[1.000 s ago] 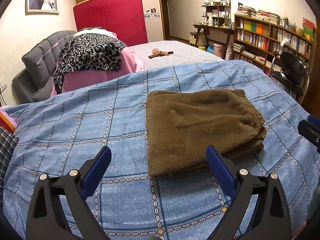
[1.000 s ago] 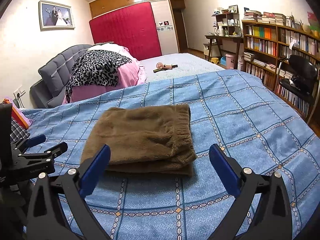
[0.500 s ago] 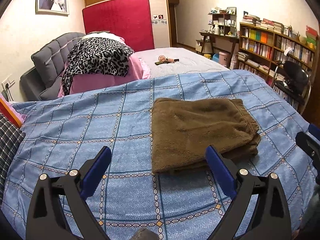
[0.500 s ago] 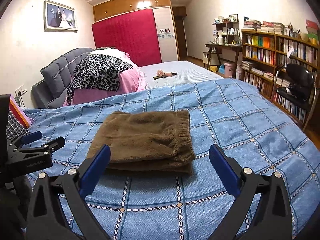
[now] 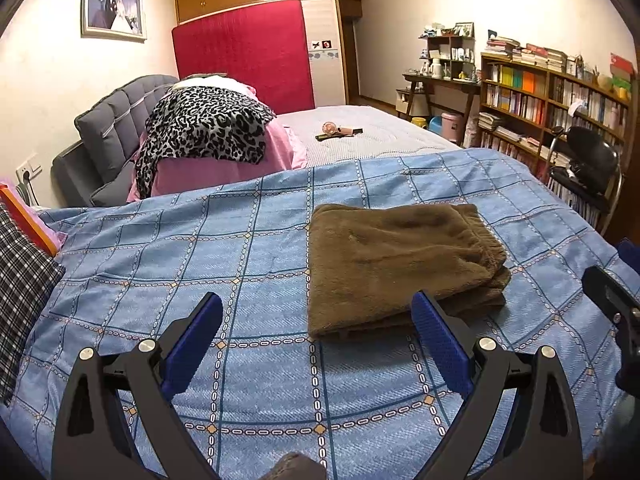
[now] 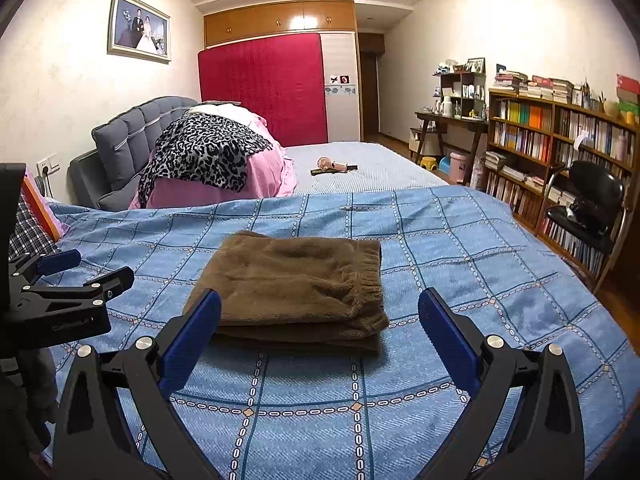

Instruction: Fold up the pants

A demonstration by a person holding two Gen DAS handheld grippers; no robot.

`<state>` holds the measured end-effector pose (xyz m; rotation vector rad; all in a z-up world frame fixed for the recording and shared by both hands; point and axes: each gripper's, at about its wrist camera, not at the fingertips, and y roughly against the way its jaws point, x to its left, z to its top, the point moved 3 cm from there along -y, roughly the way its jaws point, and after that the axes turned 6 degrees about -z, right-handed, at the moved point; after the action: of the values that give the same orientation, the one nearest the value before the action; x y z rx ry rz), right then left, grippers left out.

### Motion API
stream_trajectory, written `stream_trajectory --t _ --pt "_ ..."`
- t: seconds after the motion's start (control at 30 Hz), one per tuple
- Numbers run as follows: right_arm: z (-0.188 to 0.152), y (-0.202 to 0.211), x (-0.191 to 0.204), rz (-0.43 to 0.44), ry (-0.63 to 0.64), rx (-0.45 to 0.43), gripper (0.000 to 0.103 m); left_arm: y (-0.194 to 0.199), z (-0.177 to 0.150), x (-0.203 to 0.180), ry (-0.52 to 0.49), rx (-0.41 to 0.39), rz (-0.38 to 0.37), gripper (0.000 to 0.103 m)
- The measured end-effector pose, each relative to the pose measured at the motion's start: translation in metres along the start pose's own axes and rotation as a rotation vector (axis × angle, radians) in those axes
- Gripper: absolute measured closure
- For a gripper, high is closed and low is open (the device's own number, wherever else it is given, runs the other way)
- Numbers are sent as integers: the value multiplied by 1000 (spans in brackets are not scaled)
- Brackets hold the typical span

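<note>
L gripper (image 5: 316,344): fingers wide apart, empty; you've pulled it back and up since a sec ago, pants look smaller. Pants (image 6: 296,288): folded stack mid blanket (image 6: 480,272), untouched. R gripper (image 6: 320,336): spread too, empty, also backed off. Fold looks done, imo.

No legible text, label, brand or number found in either view. Book spines on the bookshelf (image 6: 560,140), right of the frame: coloured bands only, lettering too small to read. Two small stickers on the white wardrobe door (image 6: 339,79), upper centre: pictograms, no readable characters. Framed photograph (image 6: 139,27), upper left: no caption visible. Faint marking on the black clamp body of the left gripper (image 6: 64,308), left edge of the right wrist view: blurred, unreadable.
</note>
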<state>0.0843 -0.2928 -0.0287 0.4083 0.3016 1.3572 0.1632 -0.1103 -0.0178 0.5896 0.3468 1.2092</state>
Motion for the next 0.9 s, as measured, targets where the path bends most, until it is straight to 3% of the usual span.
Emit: stream_trajectory --t 0.3,0.9 --pt "3 13 9 -21 22 -11 3 21 -2 -6 -14 -29 8 9" --pt "0 13 8 -32 18 11 3 23 -5 -6 -21 -10 -1 9"
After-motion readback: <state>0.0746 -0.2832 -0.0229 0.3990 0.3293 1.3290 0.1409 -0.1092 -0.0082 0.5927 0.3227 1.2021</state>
